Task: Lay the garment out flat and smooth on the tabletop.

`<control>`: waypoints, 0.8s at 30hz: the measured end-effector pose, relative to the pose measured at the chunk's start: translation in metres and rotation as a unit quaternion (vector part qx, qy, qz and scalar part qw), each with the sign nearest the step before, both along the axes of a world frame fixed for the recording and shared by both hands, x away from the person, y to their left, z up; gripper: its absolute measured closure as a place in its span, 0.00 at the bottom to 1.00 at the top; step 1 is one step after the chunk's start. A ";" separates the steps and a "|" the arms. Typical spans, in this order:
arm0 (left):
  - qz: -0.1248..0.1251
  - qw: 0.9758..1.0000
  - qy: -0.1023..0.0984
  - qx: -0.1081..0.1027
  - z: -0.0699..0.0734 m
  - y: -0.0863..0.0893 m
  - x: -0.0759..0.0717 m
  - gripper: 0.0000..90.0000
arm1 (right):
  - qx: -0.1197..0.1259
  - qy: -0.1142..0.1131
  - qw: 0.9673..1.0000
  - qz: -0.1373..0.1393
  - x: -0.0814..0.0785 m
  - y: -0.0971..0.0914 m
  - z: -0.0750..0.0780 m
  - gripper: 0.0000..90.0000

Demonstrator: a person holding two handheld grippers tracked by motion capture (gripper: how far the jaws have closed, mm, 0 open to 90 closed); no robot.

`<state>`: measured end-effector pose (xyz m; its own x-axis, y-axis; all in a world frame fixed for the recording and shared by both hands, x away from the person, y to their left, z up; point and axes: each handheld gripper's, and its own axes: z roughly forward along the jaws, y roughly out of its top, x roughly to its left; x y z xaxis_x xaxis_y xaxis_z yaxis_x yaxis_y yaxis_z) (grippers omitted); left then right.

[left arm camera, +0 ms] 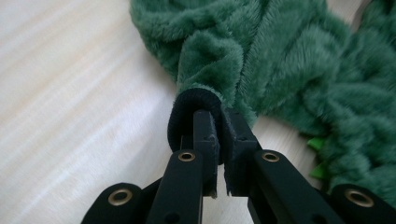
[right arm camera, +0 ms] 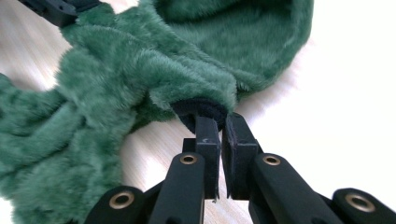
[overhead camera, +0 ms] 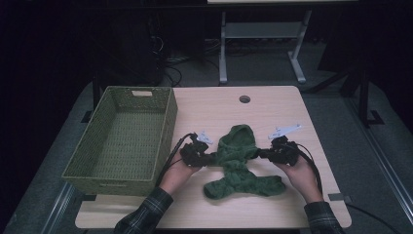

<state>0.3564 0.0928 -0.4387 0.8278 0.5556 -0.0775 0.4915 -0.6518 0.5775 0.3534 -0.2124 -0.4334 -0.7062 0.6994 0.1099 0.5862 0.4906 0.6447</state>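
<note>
Fleece garment point(overhead camera: 239, 163), green and hooded, lay spread near the table's point(overhead camera: 272, 105) front edge, about midway between its side edges; left gripper point(overhead camera: 208, 158) was clamped tight on one black sleeve cuff point(left arm camera: 194, 109); right gripper point(overhead camera: 262, 154) pinched the other cuff point(right arm camera: 203, 111).

I see a light wood table point(overhead camera: 272, 105) with rounded corners and a round cable hole point(overhead camera: 244, 99) near its far edge. It stands on grey floor point(overhead camera: 336, 117). Beyond it, a second desk's grey metal legs point(overhead camera: 222, 48) and crossbar; cables point(overhead camera: 170, 73) lie tangled on the floor at left. The room behind is dark; light falls mostly on the tabletop.
</note>
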 end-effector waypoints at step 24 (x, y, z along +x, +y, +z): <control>0.002 0.999 -0.030 -0.035 0.037 -0.001 -0.004 0.63 | 0.006 -0.015 0.999 -0.031 -0.008 -0.013 0.015 0.66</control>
<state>0.3525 0.0918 -0.4020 0.8301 0.5537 -0.0663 0.4567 -0.6067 0.6506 0.3455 -0.2251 -0.4183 -0.6647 0.7406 0.0985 0.5958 0.4459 0.6680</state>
